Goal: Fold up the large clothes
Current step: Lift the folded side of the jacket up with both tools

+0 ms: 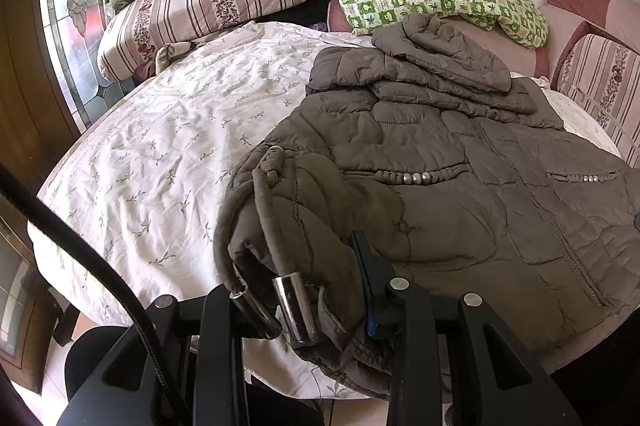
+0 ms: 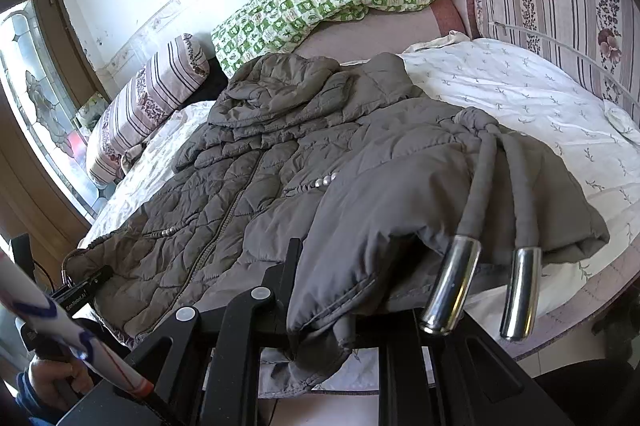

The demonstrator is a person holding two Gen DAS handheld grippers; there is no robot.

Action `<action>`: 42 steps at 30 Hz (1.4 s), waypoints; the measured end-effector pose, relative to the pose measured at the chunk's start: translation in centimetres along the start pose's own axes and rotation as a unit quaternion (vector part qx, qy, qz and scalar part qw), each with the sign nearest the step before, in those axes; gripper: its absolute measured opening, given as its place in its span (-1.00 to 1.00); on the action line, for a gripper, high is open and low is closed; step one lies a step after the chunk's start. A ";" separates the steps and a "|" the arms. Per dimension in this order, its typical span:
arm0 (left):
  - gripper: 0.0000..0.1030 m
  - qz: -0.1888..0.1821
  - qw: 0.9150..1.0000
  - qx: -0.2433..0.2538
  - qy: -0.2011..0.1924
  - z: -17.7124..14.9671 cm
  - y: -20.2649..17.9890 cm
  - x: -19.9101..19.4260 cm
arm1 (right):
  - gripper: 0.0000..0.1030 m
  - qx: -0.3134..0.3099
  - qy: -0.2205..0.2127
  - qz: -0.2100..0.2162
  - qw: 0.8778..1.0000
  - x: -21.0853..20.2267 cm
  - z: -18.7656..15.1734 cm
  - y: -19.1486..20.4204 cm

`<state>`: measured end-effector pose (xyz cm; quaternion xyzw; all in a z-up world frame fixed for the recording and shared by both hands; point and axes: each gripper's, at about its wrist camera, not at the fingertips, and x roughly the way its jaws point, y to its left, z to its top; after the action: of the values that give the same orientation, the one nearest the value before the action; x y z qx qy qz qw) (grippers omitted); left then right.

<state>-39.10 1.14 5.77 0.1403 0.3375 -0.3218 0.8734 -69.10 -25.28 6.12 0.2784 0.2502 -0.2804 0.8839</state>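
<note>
The quilted jacket (image 1: 460, 194) lies lengthwise, hood (image 1: 444, 54) toward the pillows; both claws, left (image 1: 320, 290) and right (image 2: 332, 290), pinch its hem. Only the right view shows a hand (image 2: 52, 378).

Small white lettering, roughly "GenRobot.AI", on the left gripper (image 2: 86, 286) body, nothing else legible

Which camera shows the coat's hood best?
The left wrist view: the hood lies folded on the coat, clear and nearly centred. The right wrist view shows the hood too, but further off and tilted.
</note>
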 end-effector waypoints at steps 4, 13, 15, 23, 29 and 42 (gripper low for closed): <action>-0.39 0.001 1.000 -0.002 -0.003 0.2 -0.1 -0.1 | -0.66 -0.001 -0.002 0.002 1.000 -0.1 0.2 0.0; -0.39 0.003 1.000 -0.002 -0.014 1.2 -0.4 -0.6 | -0.66 -0.003 -0.006 0.007 1.000 -0.4 0.5 0.1; -0.39 0.003 1.000 -0.003 -0.017 1.5 -0.4 -0.7 | -0.66 -0.003 -0.008 0.008 1.000 -0.5 0.6 0.2; -0.39 0.001 1.000 -0.006 -0.024 2.1 -0.4 -0.9 | -0.66 -0.003 -0.013 0.011 1.000 -0.7 1.3 0.5; -0.39 0.000 1.000 -0.007 -0.029 2.6 -0.3 -1.1 | -0.65 -0.004 -0.019 0.015 1.000 -0.9 2.1 0.8; -0.39 -0.004 0.998 -0.015 -0.055 4.9 0.0 -1.8 | -0.65 -0.011 -0.040 0.023 0.999 -1.3 4.2 1.6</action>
<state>-37.70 -0.30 10.58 0.1083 0.2944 -0.3276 0.8912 -67.82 -26.38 10.49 0.2629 0.2112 -0.2685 0.9023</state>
